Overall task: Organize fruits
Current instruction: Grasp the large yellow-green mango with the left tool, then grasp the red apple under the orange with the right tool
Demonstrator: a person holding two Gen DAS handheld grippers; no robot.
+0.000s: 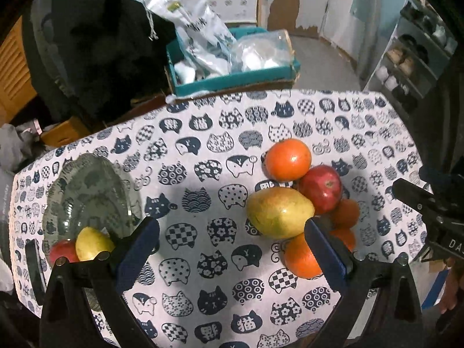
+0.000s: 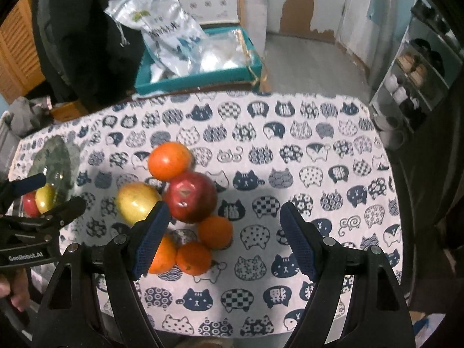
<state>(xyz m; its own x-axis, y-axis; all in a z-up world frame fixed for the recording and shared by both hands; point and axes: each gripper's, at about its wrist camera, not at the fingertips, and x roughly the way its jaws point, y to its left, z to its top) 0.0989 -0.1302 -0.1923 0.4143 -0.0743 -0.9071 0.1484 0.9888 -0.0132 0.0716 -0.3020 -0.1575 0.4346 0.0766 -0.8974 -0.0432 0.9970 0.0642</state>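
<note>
Blue-padded left tongs (image 1: 232, 249) and right tongs (image 2: 224, 237) both gape wide, empty, touching nothing. Clear glass plate (image 1: 87, 185) near the tabletop's (image 2: 319, 150) left edge carries a small red fruit (image 1: 62, 250) and a yellow one (image 1: 92, 242). Mid-tabletop pile: yellow-green mango (image 1: 279, 213), red apple (image 2: 192, 197), oranges (image 2: 169, 161), between both tongs.

A lived-in home: a shoe rack (image 2: 411, 87) standing at upper right, a cat-print cloth (image 2: 290, 145) covering the table, paint peeling off the wall (image 2: 301, 8).
</note>
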